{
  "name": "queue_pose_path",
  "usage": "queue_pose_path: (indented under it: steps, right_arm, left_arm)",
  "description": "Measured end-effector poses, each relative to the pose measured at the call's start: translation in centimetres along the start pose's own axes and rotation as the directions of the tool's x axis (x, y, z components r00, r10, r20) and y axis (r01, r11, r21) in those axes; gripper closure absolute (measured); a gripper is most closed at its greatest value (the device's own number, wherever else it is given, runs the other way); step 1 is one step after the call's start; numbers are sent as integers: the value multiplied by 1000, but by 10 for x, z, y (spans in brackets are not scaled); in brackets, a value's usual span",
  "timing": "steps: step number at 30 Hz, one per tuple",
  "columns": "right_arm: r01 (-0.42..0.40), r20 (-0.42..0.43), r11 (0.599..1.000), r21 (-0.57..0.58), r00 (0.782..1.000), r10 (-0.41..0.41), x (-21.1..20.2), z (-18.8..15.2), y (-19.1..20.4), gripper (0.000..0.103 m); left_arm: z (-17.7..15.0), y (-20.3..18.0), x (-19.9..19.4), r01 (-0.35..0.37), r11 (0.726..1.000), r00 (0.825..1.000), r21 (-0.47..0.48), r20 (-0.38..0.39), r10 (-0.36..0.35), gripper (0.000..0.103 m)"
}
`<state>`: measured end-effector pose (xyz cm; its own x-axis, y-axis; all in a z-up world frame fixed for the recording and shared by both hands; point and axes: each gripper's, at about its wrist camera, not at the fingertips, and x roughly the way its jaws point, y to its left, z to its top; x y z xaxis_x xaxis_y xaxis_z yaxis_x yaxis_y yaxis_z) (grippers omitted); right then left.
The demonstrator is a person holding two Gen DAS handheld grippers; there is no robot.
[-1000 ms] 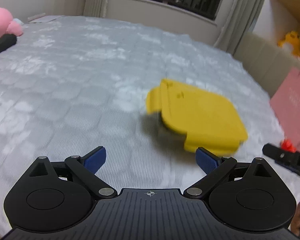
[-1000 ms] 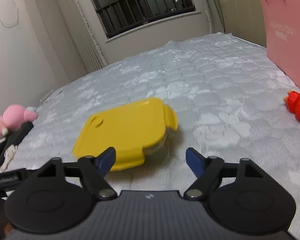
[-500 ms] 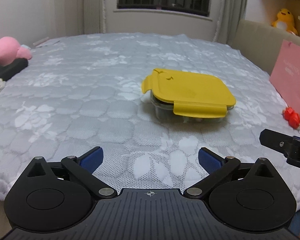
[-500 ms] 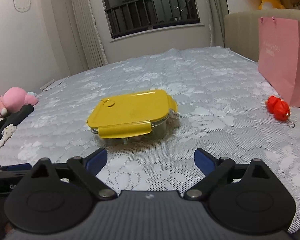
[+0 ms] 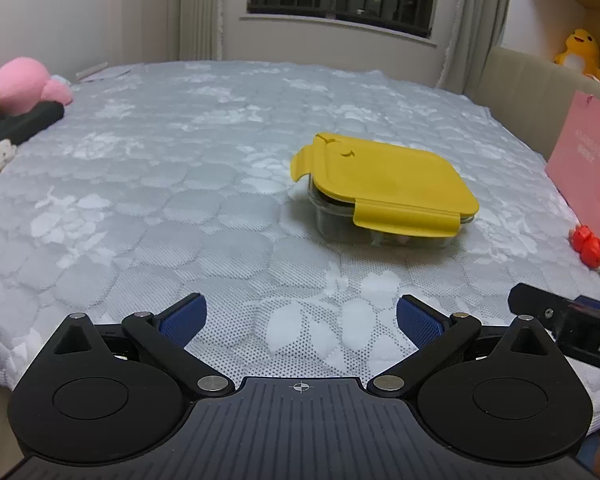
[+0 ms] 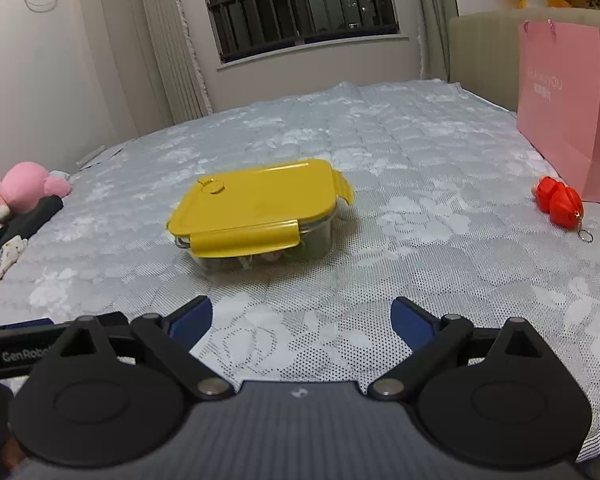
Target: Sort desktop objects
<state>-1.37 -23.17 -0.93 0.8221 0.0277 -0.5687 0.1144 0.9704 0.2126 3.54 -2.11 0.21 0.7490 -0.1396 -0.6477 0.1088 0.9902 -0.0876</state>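
Your left gripper point(image 5: 300, 316) and right gripper point(image 6: 302, 314) both have fingers spread wide, empty; the right's have just been opening. The yellow-lidded glass container point(image 6: 256, 208) lies mid-bed point(image 5: 160, 184), apart from both, long axis running left to right, its latch flap facing you. Bare quilt surrounds it.

A clear glass food box point(image 6: 260, 240) sits flat in the middle of the grey quilted bed point(image 6: 420, 152), its yellow lid point(image 6: 256, 196) on, the near clip folded down and an end flap sticking out. Small things show dimly inside.
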Motion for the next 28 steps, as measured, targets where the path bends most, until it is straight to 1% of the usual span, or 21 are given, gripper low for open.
queue_pose_path:
  steps: [4,6,9,14,22,24,28]
  right_arm:
    - [7,-1,1000,-8,1000,-7,3,1,0,6]
    - [13,3,1000,-5,1000,-13,4,3,-2,6]
    - [15,6,1000,-11,1000,-15,7,7,-3,6]
    - [20,9,999,-33,1000,-20,13,14,-4,6]
    - [19,-5,1000,-6,1000,-19,23,16,-14,6]
    - [20,-14,1000,4,1000,-20,25,16,-17,6]
    - [17,-25,1000,11,1000,-17,28,15,-20,6]
  left_arm:
    - [2,-5,4,-5,1000,1000,20,-9,5,0]
    - [4,-8,7,16,999,1000,33,-17,-15,0]
    - [5,-14,10,29,999,999,39,-21,-28,0]
    - [9,-18,17,16,998,999,57,-30,-15,0]
    - [11,-14,28,25,999,997,22,-75,-23,0]
    - [12,-14,30,10,1000,997,28,-80,-8,0]
    - [11,-16,28,-29,999,998,45,-50,31,0]
